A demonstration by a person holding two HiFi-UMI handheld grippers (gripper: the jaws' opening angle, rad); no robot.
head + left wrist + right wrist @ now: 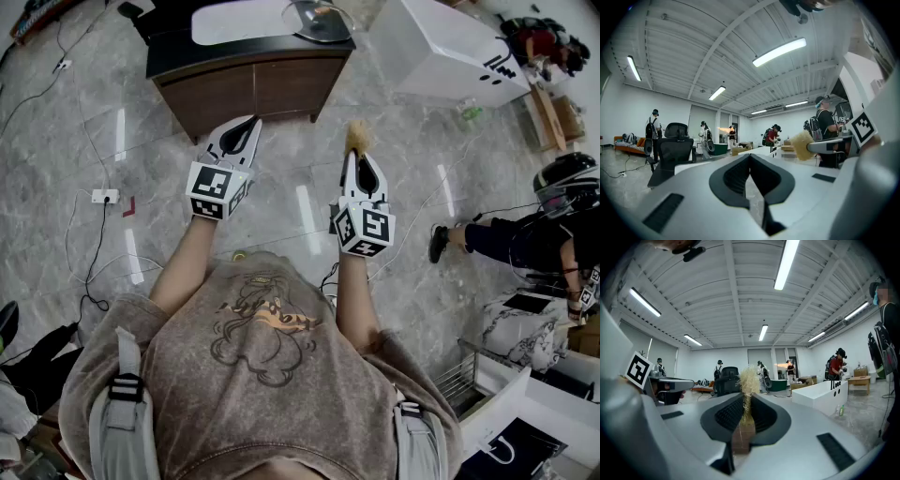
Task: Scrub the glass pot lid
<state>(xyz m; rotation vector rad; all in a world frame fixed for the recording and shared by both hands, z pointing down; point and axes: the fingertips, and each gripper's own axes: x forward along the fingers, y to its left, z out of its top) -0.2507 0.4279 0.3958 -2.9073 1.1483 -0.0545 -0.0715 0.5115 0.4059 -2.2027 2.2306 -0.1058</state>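
The glass pot lid [319,19] lies on a white counter top [234,21] at the top of the head view, well ahead of both grippers. My right gripper [359,150] is shut on a scrub brush with a short wooden handle [742,434] and straw-coloured bristles [357,137] [749,379] that stick out past the jaws. My left gripper [249,124] is shut with nothing in it. Both are held level in front of the person, side by side. The brush bristles [802,144] also show at the right of the left gripper view.
A dark wooden cabinet [253,84] carries the counter. A white box-like table [445,52] stands to the right. A person in a helmet [553,225] sits at the right. Cables and a power strip [105,196] lie on the marble floor. An office chair [672,147] and several people stand further off.
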